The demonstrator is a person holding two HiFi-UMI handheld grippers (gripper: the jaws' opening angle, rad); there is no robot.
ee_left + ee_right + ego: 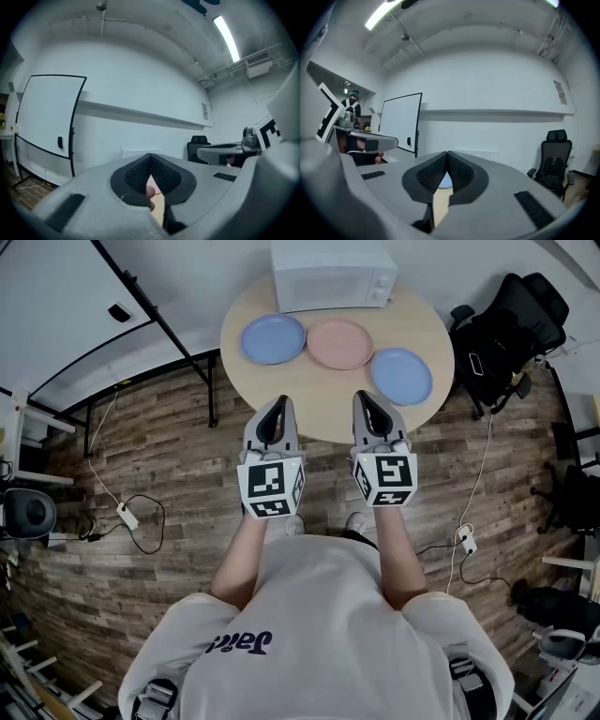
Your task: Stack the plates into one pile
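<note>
Three plates lie in a row on the round wooden table (pixel 319 399): a blue plate (pixel 273 338) at the left, a pink plate (pixel 340 343) in the middle, a second blue plate (pixel 402 375) at the right. My left gripper (pixel 278 405) is shut and empty, held level at the table's near edge, short of the left plate. My right gripper (pixel 367 398) is shut and empty beside it, just short of the right blue plate. A sliver of pink plate (pixel 150 191) shows through the left jaws, and a bit of blue plate (pixel 446 180) through the right jaws.
A white microwave (pixel 333 276) stands at the table's far edge, behind the plates. A black office chair (pixel 502 329) is to the right of the table. A whiteboard stand (pixel 141 310) is to the left. Cables (pixel 122 512) trail over the wooden floor.
</note>
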